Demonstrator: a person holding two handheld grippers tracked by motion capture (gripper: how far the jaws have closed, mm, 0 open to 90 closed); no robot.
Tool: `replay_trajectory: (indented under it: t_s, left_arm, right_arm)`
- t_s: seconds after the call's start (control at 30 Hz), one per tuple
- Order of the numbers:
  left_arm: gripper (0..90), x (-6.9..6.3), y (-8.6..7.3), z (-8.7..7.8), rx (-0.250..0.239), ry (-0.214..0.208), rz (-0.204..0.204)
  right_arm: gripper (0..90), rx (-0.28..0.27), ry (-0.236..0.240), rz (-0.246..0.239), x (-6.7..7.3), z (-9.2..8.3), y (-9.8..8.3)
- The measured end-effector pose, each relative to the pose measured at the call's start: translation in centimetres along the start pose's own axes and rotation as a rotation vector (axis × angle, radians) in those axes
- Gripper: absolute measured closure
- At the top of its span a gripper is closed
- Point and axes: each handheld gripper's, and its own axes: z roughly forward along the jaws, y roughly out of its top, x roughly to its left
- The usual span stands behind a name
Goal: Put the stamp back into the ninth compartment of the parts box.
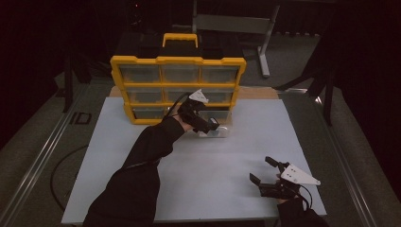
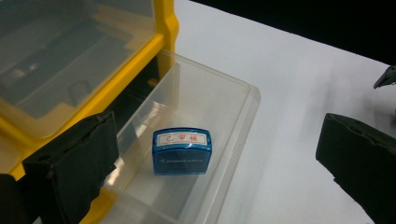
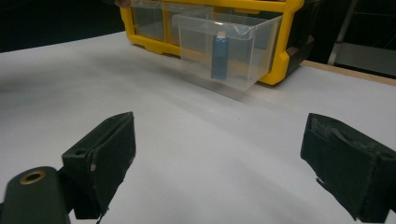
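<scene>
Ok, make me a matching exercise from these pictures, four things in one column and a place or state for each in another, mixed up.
Things:
1. blue stamp
2. clear drawer
3. left gripper
4. right gripper

Places or states:
A. pulled out of the yellow organizer
B. open, at the table's near right corner
C. lying inside the drawer
D. open, above the drawer

Pairs: 1-C, 2-A, 3-D, 4-B

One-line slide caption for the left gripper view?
Open left gripper above a pulled-out clear drawer holding a blue stamp.
</scene>
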Motion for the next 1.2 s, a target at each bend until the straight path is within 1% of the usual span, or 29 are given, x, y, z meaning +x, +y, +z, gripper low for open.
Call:
replay_trajectory:
  t_s: [0.03,0.07,0.1,0.17,0.2,0.23,0.27,0.3,0.37,0.4,0.53,0.7,0.73,0.8,0.83,0.87,0.97,1.0,1.07,1.1,1.17,1.2]
  left_arm:
    - [0.0,-0.1,0.0,-0.2,0.001,0.008,0.002]
    - [0.0,-0.1,-0.1,-0.3,0.003,0.001,0.005]
    - [0.0,-0.2,-0.1,-0.4,0.002,0.005,0.011]
    - [0.0,-0.2,-0.1,-0.5,0.0,0.004,0.012]
    - [0.0,-0.4,-0.3,-1.0,-0.01,-0.006,0.013]
    - [0.0,-0.4,-0.3,-1.1,-0.008,-0.007,0.016]
    - [0.0,-0.5,-0.4,-1.2,-0.009,0.001,0.016]
    - [0.0,-0.6,-0.4,-1.3,-0.009,-0.008,0.016]
    - [0.0,-0.7,-0.5,-1.5,-0.01,0.0,0.019]
    - [0.0,-0.8,-0.5,-1.7,-0.012,-0.008,0.021]
    - [0.0,-1.2,-0.7,-2.4,-0.02,-0.001,0.028]
    - [0.0,-1.3,-1.1,-3.4,-0.04,-0.011,0.015]
    - [0.0,-1.3,-1.2,-3.6,-0.041,0.0,0.014]
    - [0.0,-1.3,-1.5,-4.1,-0.052,-0.004,0.007]
    - [0.0,-1.3,-1.6,-4.3,-0.055,0.005,0.005]
    - [0.0,-1.2,-1.8,-4.6,-0.061,0.002,0.005]
    - [0.0,-1.3,-2.1,-5.1,-0.065,0.012,0.004]
    - [0.0,-1.3,-2.6,-5.5,-0.073,0.008,0.0]
    - [0.0,-1.4,-3.0,-5.9,-0.072,0.002,-0.002]
    - [0.0,-1.4,-3.3,-6.1,-0.068,0.014,-0.002]
    - [0.1,-1.4,-3.3,-6.1,-0.068,0.014,-0.002]
    - [0.0,-1.4,-3.9,-6.7,-0.068,0.014,-0.007]
  right_arm:
    - [10.3,0.0,0.0,0.0,0.0,0.0,0.0]
    - [10.3,-0.001,0.0,0.001,0.0,0.0,0.0]
    - [10.3,-0.001,-0.001,0.001,0.0,0.0,0.0]
    - [10.4,-0.001,-0.001,0.001,0.0,0.0,0.0]
    - [10.3,0.001,-0.001,0.0,0.1,0.0,0.0]
    - [10.3,0.0,-0.001,0.0,0.1,0.0,0.0]
    - [10.3,0.001,-0.001,0.001,0.1,0.0,0.0]
    - [10.3,0.0,-0.002,0.001,0.1,0.0,0.1]
    - [10.3,-0.004,-0.002,0.0,0.1,0.0,0.1]
    - [10.3,-0.002,-0.002,-0.002,0.1,0.0,0.1]
    - [10.3,-0.001,-0.001,-0.003,0.1,0.0,0.1]
    - [10.3,-0.002,0.002,0.0,0.1,0.0,0.2]
    - [10.3,-0.002,0.002,0.001,0.1,0.0,0.2]
    - [10.3,-0.001,0.002,0.001,0.1,0.0,0.2]
    - [10.3,-0.002,0.002,0.001,0.1,0.1,0.2]
    - [10.3,-0.002,0.002,-0.001,0.1,0.1,0.2]
    - [10.3,-0.001,0.003,-0.003,0.1,0.1,0.2]
    - [10.3,0.0,0.004,-0.003,0.1,0.2,0.2]
    - [10.3,0.0,0.005,-0.003,0.1,0.2,0.2]
    - [10.3,0.001,0.004,-0.004,0.1,0.2,0.2]
    - [10.3,0.003,0.004,-0.003,0.1,0.2,0.2]
    - [10.3,0.002,0.005,-0.001,0.1,0.2,0.2]
